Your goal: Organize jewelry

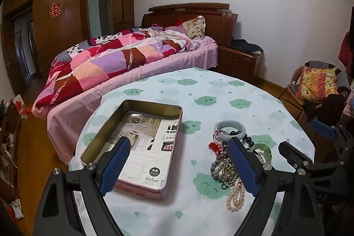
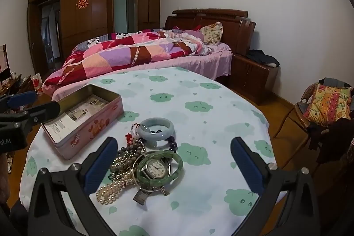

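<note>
1. Tongs first: your left tongs [image 1: 177, 165] stand spread wide and hold nothing, angled down over the near edge of the pink rectangular tin box [image 1: 132, 147].
2. Your right tongs [image 2: 174, 160] also gape empty, framing the jewelry heap, probably ready for a first pick.
3. Between them lies the green segmented jade bracelet [image 2: 177, 160] around a silver wristwatch [image 2: 156, 168], on top and easiest to reach.
4. Beside these lie a cream pearl strand [image 2: 108, 190] and a pale blue-grey jade bangle [image 2: 157, 126], touching in one pile.
5. The tin sits lidless just left of the pile on the cloud-print desk [image 2: 199, 202], paper-lined, seemingly the destination.
</note>
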`<state>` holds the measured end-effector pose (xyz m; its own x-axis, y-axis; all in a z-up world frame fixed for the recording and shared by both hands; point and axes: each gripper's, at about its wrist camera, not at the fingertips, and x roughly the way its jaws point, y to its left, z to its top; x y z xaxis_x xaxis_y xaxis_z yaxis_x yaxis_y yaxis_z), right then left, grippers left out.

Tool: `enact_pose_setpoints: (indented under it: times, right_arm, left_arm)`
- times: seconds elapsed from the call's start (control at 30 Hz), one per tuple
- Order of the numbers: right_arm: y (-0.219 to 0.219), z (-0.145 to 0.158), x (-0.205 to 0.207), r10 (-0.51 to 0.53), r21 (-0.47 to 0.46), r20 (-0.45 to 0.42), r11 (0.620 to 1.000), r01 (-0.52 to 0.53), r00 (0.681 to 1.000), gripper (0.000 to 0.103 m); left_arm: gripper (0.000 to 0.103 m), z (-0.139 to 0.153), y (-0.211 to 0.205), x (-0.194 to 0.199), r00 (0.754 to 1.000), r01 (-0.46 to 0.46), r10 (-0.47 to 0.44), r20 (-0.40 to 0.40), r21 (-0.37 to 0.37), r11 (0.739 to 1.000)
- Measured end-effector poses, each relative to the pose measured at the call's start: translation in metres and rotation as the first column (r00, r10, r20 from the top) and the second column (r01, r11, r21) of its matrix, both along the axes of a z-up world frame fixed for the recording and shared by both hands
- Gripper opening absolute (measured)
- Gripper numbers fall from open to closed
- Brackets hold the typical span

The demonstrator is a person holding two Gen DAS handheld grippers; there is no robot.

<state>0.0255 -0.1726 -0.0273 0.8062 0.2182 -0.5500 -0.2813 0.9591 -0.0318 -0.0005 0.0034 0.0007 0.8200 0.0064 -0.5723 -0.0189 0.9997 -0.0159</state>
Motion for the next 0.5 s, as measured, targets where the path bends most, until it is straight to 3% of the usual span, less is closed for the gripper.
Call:
enact_pose_setpoints:
  times: [0.5]
  right_arm:
    - [0.0028, -0.0064, -0.0016, -0.001, -0.007, -0.018, 1.000, 0.001, 1.000, 0.103]
  left_arm:
    - [0.089, -0.0017, 0.0016, 0.0004, 1.000, -0.011, 0.011, 0.002, 0.009, 1.000]
